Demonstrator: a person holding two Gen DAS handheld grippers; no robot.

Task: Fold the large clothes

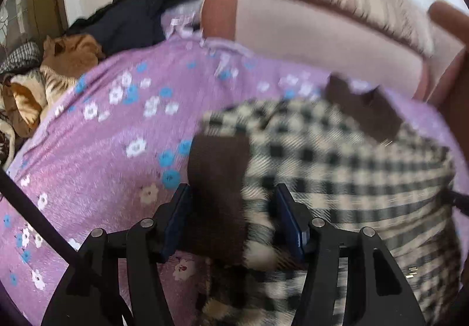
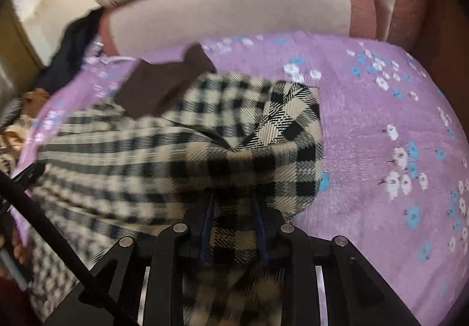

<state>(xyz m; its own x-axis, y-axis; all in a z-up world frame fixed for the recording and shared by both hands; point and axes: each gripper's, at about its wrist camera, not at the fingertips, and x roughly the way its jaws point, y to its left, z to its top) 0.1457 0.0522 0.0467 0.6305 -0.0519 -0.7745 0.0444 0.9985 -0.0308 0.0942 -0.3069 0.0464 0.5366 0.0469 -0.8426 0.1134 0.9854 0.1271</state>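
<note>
Left wrist view: checked coat (image 1: pixel 337 164) spread on the purple bedspread (image 1: pixel 102 135), its brown cuff gripped by the left hand-held gripper (image 1: pixel 231 217).
The hem is clamped by the right hand-held gripper (image 2: pixel 233 226). Slippage is risked if thick fabric bunches; open bedspread is left rightward, clothes pile (image 1: pixel 44 76) crowding the left edge.

Left gripper (image 1: pixel 233 219) and right gripper (image 2: pixel 234 233) fingers both clamp cloth
</note>
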